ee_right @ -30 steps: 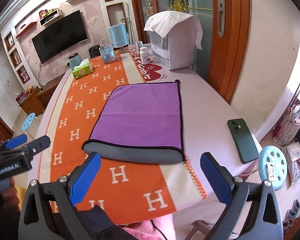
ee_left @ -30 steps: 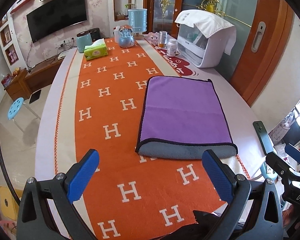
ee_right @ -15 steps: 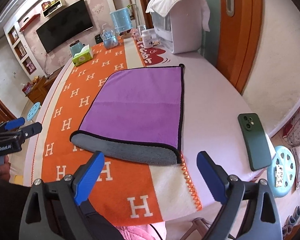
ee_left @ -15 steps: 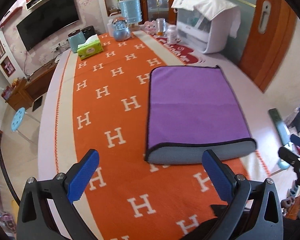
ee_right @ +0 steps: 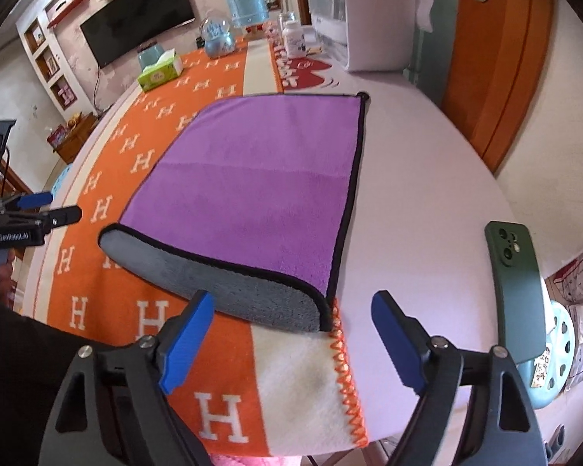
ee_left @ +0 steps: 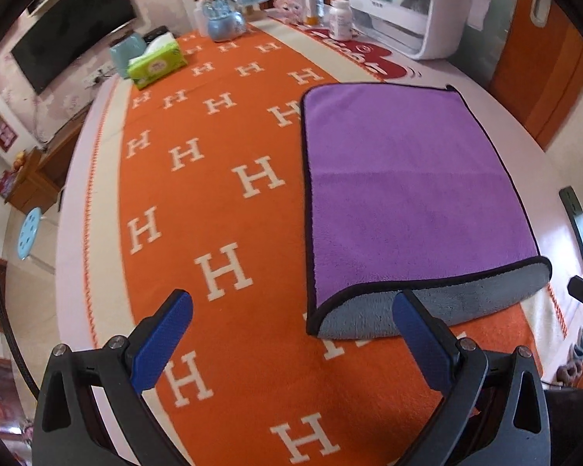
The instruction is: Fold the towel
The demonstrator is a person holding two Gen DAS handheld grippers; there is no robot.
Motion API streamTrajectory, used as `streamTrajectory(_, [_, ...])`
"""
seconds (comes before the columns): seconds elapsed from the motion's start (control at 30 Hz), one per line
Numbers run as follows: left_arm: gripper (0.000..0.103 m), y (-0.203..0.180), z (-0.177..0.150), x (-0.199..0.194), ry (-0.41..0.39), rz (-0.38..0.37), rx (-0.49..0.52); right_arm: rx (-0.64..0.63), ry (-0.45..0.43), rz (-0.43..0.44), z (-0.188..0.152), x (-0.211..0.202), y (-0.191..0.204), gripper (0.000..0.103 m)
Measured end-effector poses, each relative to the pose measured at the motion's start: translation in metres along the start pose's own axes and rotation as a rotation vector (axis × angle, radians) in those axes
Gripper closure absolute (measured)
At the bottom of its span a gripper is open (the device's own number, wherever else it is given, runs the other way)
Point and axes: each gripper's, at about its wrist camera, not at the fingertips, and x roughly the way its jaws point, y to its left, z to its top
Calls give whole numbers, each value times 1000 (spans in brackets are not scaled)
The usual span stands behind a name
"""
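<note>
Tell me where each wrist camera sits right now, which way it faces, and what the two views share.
Left wrist: sits on the left gripper above the near table edge, facing along the orange runner toward the TV wall; its open blue fingers show, with the right gripper's tip at the right edge.
Right wrist: sits on the right gripper above the towel's near right corner; its open fingers show, with the left gripper and the hand holding it at the left.
Shared: purple towel, green tissue box, green phone.
</note>
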Motion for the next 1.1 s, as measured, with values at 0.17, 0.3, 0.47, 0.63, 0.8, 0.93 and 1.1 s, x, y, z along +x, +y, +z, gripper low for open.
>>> streamTrajectory(0.17, [1, -5, 0, 16, -15, -35, 72, -25, 28, -4, -3, 19, -4, 31])
streamTrajectory(0.3, [1, -11, 0, 34, 16, -57, 125, -48, 41, -13, -6, 30, -5, 39])
streamTrajectory(0.47, [1, -15, 0, 50, 43, -94, 151, -53, 53, -11, -9, 39, -7, 46])
streamTrajectory(0.63, [1, -18, -2, 61, 63, -115, 163, -56, 63, -3, -9, 44, -9, 55])
streamTrajectory(0.8, [7, -22, -6, 68, 89, -134, 176, -71, 71, 11, -9, 46, -7, 63])
streamTrajectory(0.93, [12, -21, -7, 67, 92, -174, 172, -79, 71, 16, -10, 46, -5, 67])
streamTrajectory(1.1, [30, -20, -9, 67, 109, -233, 143, -78, 70, 20, -10, 44, -4, 73])
